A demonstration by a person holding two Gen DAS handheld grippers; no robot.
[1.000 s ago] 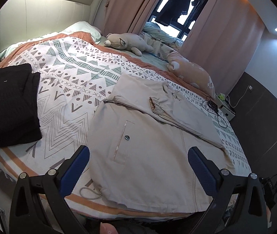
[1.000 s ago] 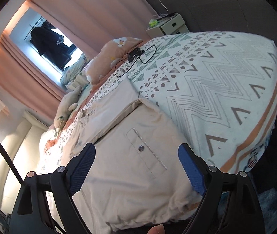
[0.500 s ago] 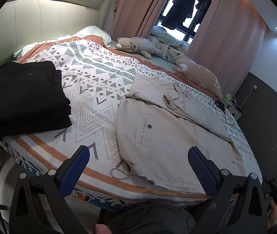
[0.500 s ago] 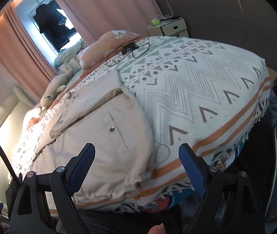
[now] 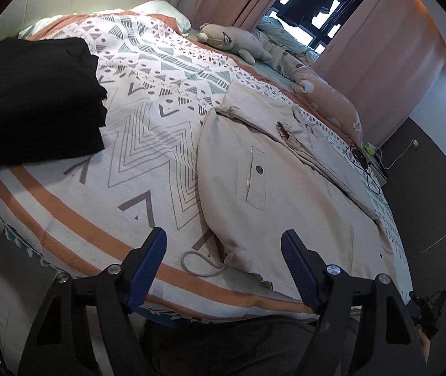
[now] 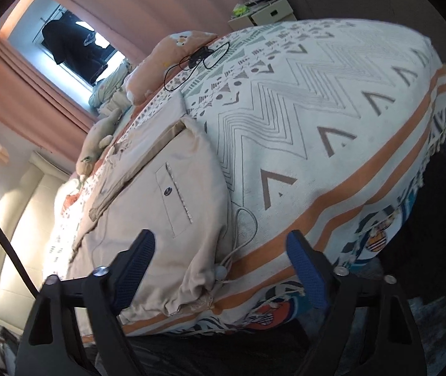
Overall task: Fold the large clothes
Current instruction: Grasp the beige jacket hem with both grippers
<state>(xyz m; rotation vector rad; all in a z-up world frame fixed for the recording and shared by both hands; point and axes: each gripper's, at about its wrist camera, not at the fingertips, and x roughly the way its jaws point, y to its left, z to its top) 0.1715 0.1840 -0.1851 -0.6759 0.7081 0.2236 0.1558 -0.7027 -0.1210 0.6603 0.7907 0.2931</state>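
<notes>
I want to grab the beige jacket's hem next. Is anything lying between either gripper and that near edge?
Nothing visible blocks either. The left gripper and right gripper both hang open before the beige jacket, whose hem faces them; only its own drawcord loops on the patterned bedspread there.

The right gripper hung with its blue-padded fingers spread wide and nothing between them, above the near edge of the bed. A beige jacket lay flat on the patterned bedspread, its snap pocket facing up and its hem bunched at the mattress edge. A white drawstring looped beside the hem. A black cable lay coiled near a pink plush pillow.
</notes>
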